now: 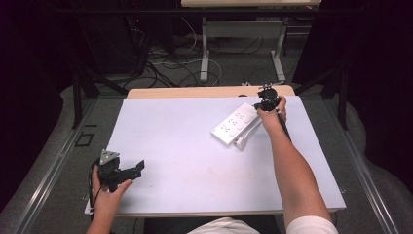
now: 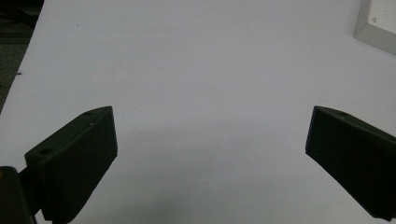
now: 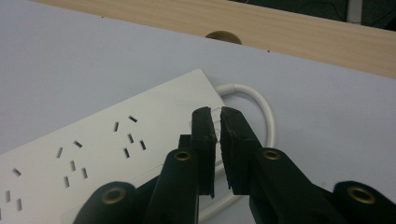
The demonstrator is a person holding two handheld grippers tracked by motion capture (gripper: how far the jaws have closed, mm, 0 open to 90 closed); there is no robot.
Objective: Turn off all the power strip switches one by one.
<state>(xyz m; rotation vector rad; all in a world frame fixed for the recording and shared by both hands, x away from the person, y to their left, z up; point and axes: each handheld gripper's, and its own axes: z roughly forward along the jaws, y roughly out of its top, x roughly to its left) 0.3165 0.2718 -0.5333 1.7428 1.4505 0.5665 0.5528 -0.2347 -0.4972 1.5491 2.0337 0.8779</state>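
A white power strip (image 1: pixel 234 124) lies slantwise on the white table top (image 1: pixel 185 161) at the far right, its white cable (image 3: pixel 261 100) looping round its end. My right gripper (image 1: pixel 267 103) is at that far end. In the right gripper view its jaws stand almost together, shut, and the right gripper (image 3: pixel 215 112) has its tips down on the power strip (image 3: pixel 107 144) by the cable exit, with nothing seen between them. My left gripper (image 1: pixel 135 170) rests near the front left corner. The left gripper (image 2: pixel 210 130) stands wide open over bare table, and a corner of the strip (image 2: pixel 378 23) shows far off.
A wooden strip (image 1: pixel 195 91) with a round hole (image 3: pixel 223 36) runs along the table's far edge. The strip's plug (image 1: pixel 240 142) lies beside it on the near side. Table legs and loose cables (image 1: pixel 165 63) sit on the floor beyond.
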